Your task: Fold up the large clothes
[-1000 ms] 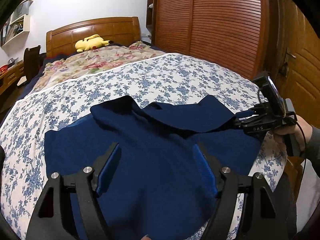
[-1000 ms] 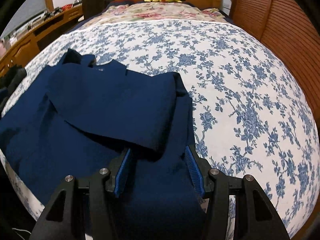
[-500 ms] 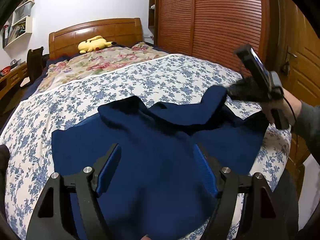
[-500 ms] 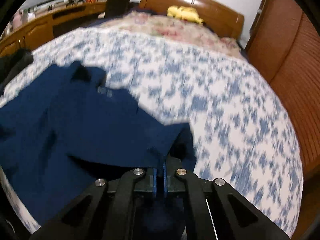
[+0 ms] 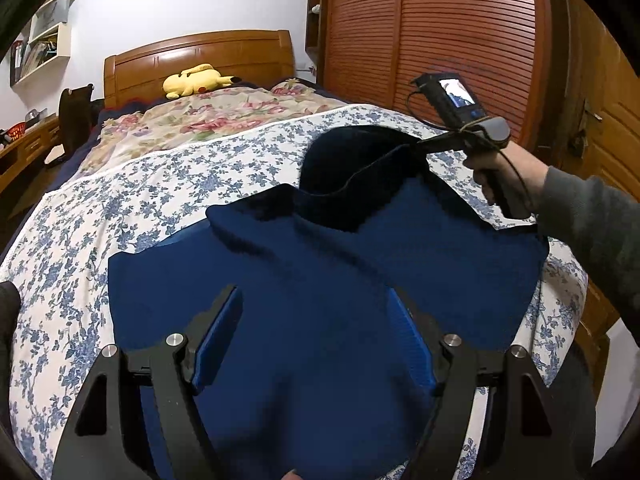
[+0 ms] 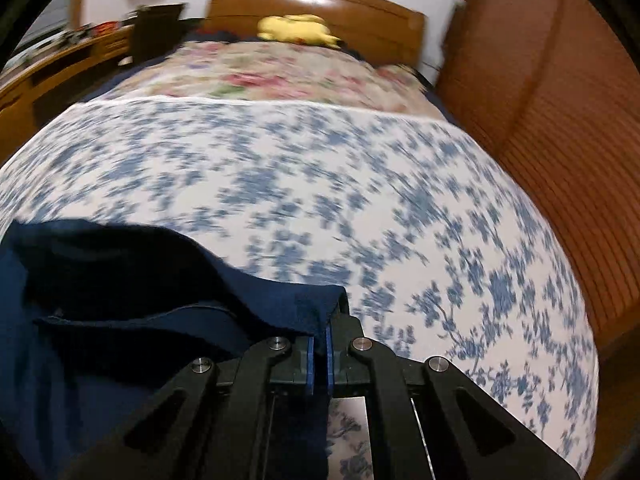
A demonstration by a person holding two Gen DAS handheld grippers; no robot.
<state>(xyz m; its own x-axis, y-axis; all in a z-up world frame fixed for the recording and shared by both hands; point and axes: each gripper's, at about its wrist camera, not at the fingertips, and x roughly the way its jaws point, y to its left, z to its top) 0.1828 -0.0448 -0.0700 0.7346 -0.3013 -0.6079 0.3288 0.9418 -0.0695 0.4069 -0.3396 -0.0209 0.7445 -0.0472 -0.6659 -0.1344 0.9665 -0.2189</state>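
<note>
A navy blue sweater [image 5: 320, 280] lies spread on the blue-flowered bed sheet [image 5: 120, 200]. My left gripper [image 5: 318, 332] is open and empty, hovering over the sweater's near part. My right gripper [image 6: 318, 344] is shut on the sweater's sleeve [image 6: 280, 304] and holds it lifted above the bed. In the left wrist view the right gripper [image 5: 420, 146] is at the upper right, with the raised sleeve [image 5: 352, 168] hanging in a fold from it. The right wrist view is blurred by motion.
A yellow plush toy [image 5: 198, 80] lies by the wooden headboard [image 5: 200, 52] on a pink floral quilt [image 5: 208, 120]. A slatted wooden wardrobe [image 5: 440, 32] stands to the right of the bed. A desk [image 6: 60, 68] runs along the left.
My right gripper shut on the sleeve and lifted it up and away from the bed. The left gripper stayed open over the sweater.
</note>
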